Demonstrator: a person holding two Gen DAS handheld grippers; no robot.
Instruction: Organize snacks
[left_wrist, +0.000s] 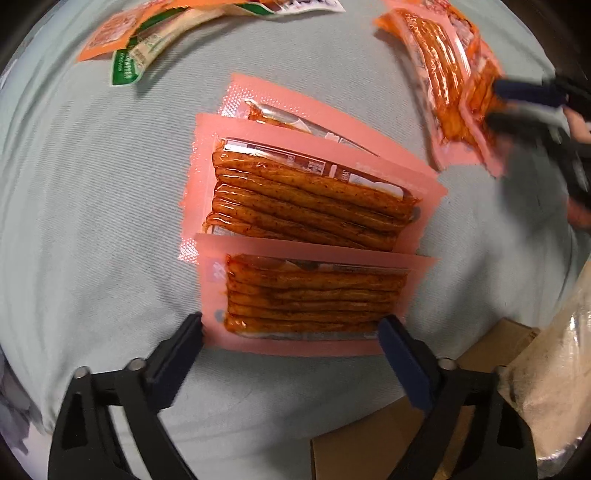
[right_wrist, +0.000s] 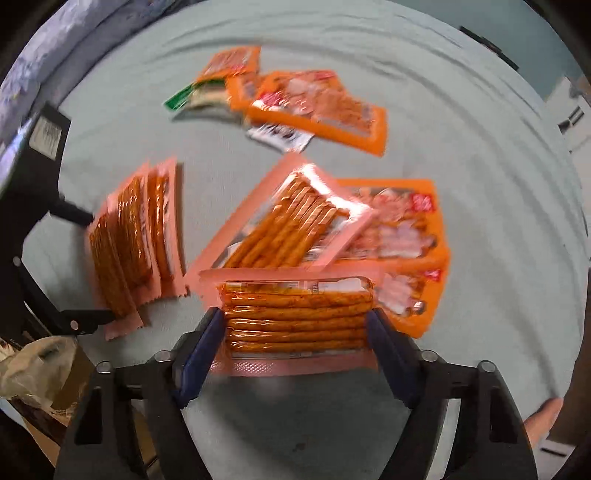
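Note:
Several pink packs of red spicy sticks lie on a pale green cloth. In the left wrist view three overlap in a row (left_wrist: 310, 206); my left gripper (left_wrist: 291, 332) is open, its fingers astride the nearest pack (left_wrist: 314, 299). My right gripper (right_wrist: 295, 332) is shut on another pink stick pack (right_wrist: 295, 317), held above the cloth; it also shows blurred at the right of the left wrist view (left_wrist: 454, 92). A further pink pack (right_wrist: 288, 225) lies just beyond it. The row of three appears at the left of the right wrist view (right_wrist: 133, 243).
Orange snack packs (right_wrist: 402, 236) lie right of the held pack, more orange, green and white packs (right_wrist: 295, 103) farther back. A cardboard box (left_wrist: 388, 435) and a crumpled plastic bag (left_wrist: 546, 376) sit off the cloth's near edge.

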